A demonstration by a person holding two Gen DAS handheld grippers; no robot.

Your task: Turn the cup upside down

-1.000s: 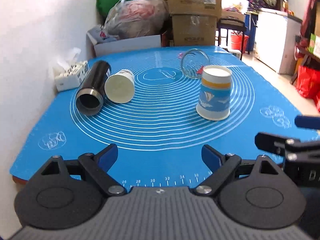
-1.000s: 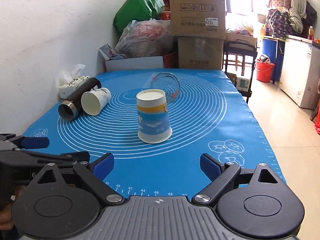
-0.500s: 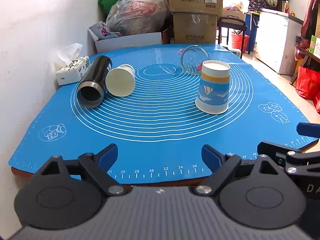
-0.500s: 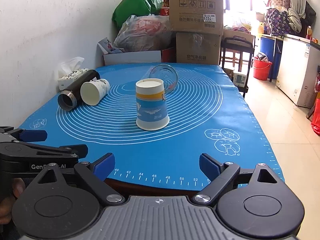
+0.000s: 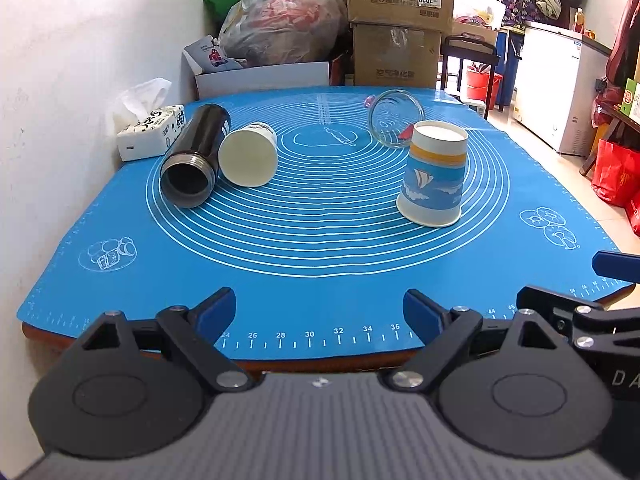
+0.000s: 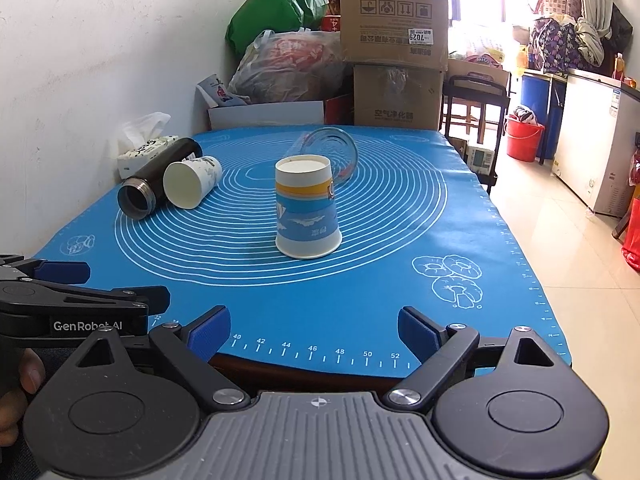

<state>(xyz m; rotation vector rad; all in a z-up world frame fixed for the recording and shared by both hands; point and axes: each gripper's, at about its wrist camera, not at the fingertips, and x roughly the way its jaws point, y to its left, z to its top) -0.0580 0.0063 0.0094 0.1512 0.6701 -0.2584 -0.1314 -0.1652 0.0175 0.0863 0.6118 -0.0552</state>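
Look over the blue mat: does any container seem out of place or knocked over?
Three lie on their sides: the black metal flask touching the white paper cup at far left, and the clear glass jar behind the inverted blue-and-white paper cup. Nothing spilled.

Mat [image 5: 320, 280] front edge carries ruler nos.: 24, 26, 28, 30, 32, 34, 36, then 44, 45 in left wrist view; 40, 42, 44, 46, 48, 50, 52 in right wrist view. Left gripper [image 6: 86, 280] body reads "GenRobot.AI" in white. Right gripper [image 5: 580, 280] body shows "DA", rest cut off. Top box [image 6: 394, 12] has a white sticker w/ "7029", upside down, plus handling symbols. Lower box [image 6: 398, 96] has Chinese print, also inverted, not legible.
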